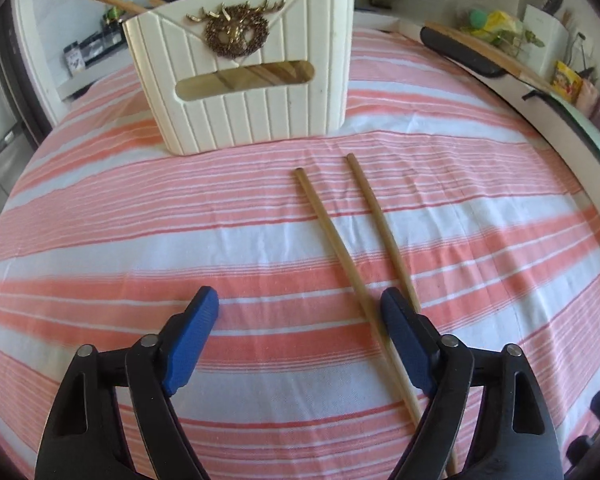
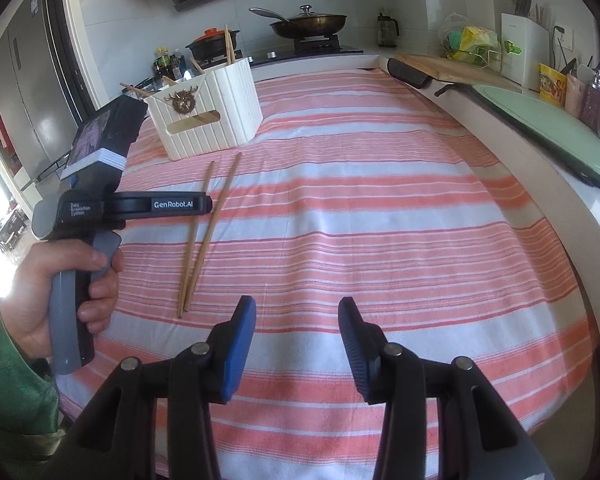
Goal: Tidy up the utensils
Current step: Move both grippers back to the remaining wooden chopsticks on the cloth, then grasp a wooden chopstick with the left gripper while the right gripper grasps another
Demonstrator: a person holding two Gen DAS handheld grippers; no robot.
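The left gripper [image 1: 300,308] hangs over the striped cloth [image 1: 140,248] on the table with its jaws wide apart and nothing clamped; two chopsticks [image 1: 340,240] lie on the cloth, the nearer one running beneath the right-hand blue pad [image 1: 404,340], though whether it touches cannot be told. Beyond their far tips stands a white basket [image 1: 256,76] with wooden utensils inside. The right gripper [image 2: 296,320] hovers over bare cloth, its jaws partly open and empty, the chopsticks [image 2: 204,232] lying to its left, near the person's left hand [image 2: 64,292].
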